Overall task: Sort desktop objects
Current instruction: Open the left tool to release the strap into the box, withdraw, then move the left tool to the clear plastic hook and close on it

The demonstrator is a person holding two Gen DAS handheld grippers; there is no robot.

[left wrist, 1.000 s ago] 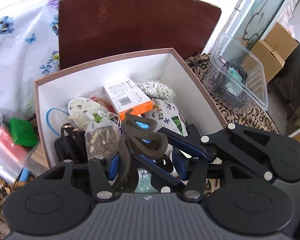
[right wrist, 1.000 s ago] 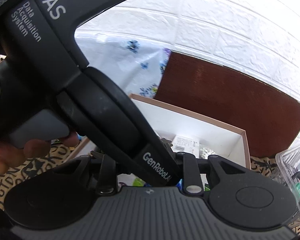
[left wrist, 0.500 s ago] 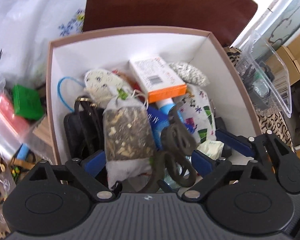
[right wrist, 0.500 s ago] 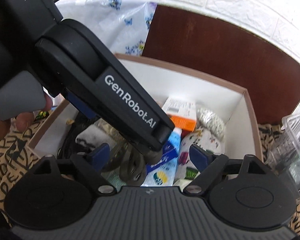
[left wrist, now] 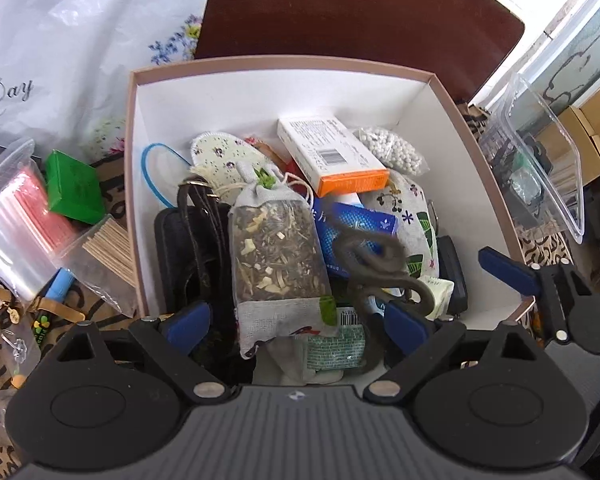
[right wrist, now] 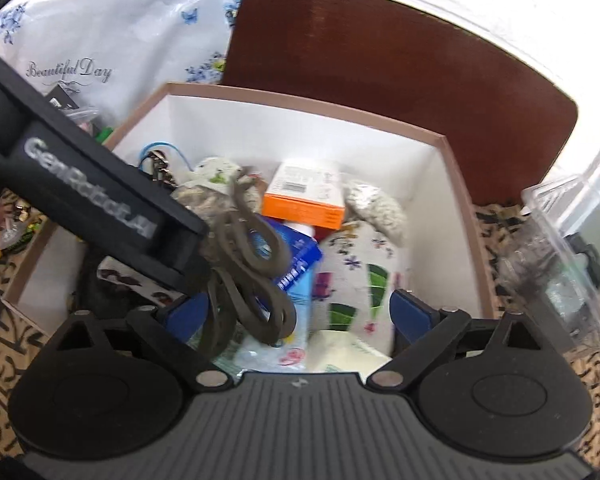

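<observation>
Box (left wrist: 452, 92), full. Strap (left wrist: 374, 264): coiled on top of its contents, free of both tools. Left tool (left wrist: 300, 316): apart, empty. Right tool (right wrist: 300, 312): still widening, empty. Risk: loose loops could snag a finger on withdrawal and drag out.

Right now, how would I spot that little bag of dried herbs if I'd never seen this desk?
Find the big white-lined cardboard box in front of the dark brown board. Among its clutter, left of the orange-and-white carton, lies the see-through mesh pouch of dried herbs. It alone shows brown leaf bits inside, with a drawstring top.
</observation>
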